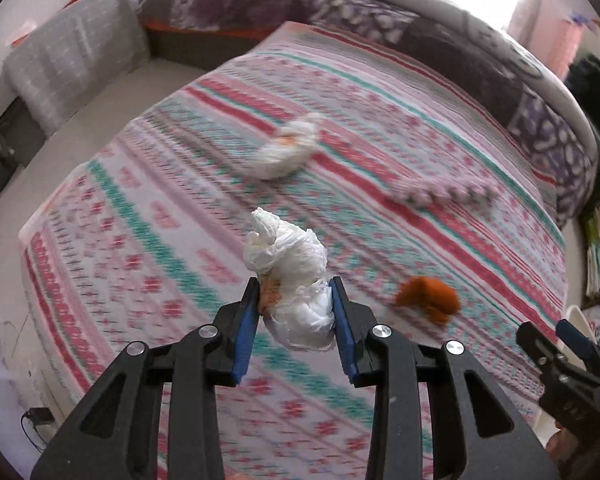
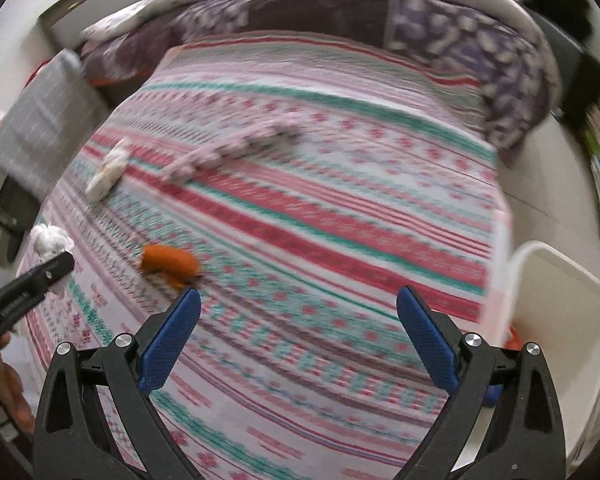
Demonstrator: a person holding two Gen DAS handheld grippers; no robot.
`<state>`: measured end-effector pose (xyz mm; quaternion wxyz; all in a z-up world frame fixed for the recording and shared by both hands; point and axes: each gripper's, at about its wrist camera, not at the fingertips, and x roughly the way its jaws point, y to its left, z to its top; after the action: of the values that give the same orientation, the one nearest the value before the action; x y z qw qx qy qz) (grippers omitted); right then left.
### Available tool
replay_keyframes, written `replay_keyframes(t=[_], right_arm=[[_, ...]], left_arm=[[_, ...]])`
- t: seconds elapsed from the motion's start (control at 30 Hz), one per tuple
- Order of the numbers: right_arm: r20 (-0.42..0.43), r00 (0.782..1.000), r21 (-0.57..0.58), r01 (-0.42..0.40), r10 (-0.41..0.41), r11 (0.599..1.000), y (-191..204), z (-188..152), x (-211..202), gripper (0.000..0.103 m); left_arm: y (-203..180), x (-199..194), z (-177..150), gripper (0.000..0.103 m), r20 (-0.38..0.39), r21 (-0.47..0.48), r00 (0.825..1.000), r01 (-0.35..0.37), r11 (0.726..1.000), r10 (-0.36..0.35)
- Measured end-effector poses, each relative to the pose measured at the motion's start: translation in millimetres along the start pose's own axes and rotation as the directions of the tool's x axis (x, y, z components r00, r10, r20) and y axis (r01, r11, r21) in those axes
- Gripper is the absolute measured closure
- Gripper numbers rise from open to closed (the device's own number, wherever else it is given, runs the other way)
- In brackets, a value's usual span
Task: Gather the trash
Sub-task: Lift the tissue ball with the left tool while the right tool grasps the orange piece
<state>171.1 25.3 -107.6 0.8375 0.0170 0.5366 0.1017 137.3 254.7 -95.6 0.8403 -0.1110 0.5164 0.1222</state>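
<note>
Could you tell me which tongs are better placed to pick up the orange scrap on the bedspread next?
Right. The right tongs stand open and empty, with the orange scrap just beyond them; the left tongs are clamped on a wad of white tissue.

White crumpled tissue (image 1: 290,280); orange scrap (image 1: 428,298); bedspread (image 1: 420,184) striped pink, red, teal; purple-patterned quilt (image 1: 548,136); white bin (image 2: 560,300); blue gripper pads (image 2: 170,340).

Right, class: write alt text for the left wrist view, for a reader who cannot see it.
The left gripper clamps a crumpled white tissue wad between its blue pads, above a bed with a pink, red and teal striped cover. On the cover lie another white wad and an orange scrap; the right gripper shows at the right edge.
</note>
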Motion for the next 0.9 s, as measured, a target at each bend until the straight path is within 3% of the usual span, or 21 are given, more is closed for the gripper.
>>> replay_keyframes(t=[0.27, 0.5, 0.6, 0.67, 0.73, 0.9], right_arm=[[-0.028, 0.998, -0.164, -0.067, 0.063, 0.984, 64.2, -3.4, 30.2, 0.009], [-0.028, 0.997, -0.238, -0.075, 0.070, 0.968, 89.4, -2.6, 49.1, 0.012], [-0.005, 0.999, -0.254, -0.046, 0.046, 0.966, 93.7, -0.9, 53.0, 0.031], [0.004, 0.999, -0.265, -0.033, 0.035, 0.964, 97.8, 2.2, 53.2, 0.057], [-0.001, 0.999, -0.243, -0.038, 0.039, 0.969, 95.5, 5.7, 52.4, 0.076], [-0.006, 0.999, -0.192, -0.049, 0.049, 0.980, 87.7, 9.1, 50.6, 0.080]], left_arm=[[51.1, -2.7, 3.0, 0.068, 0.007, -0.085, 1.000, -0.021, 0.996, 0.022], [71.7, -3.2, 0.5, 0.068, 0.004, -0.104, 1.000, -0.026, 0.994, 0.026], [77.7, -3.0, 0.7, 0.068, 0.005, -0.111, 0.999, -0.031, 0.993, 0.032], [81.1, -2.3, 1.0, 0.068, 0.004, -0.116, 0.999, -0.032, 0.993, 0.033], [83.6, -2.2, 0.9, 0.068, 0.004, -0.122, 0.999, -0.035, 0.992, 0.036], [83.1, -5.0, 1.3, 0.068, 0.016, -0.125, 0.999, -0.036, 0.992, 0.038]])
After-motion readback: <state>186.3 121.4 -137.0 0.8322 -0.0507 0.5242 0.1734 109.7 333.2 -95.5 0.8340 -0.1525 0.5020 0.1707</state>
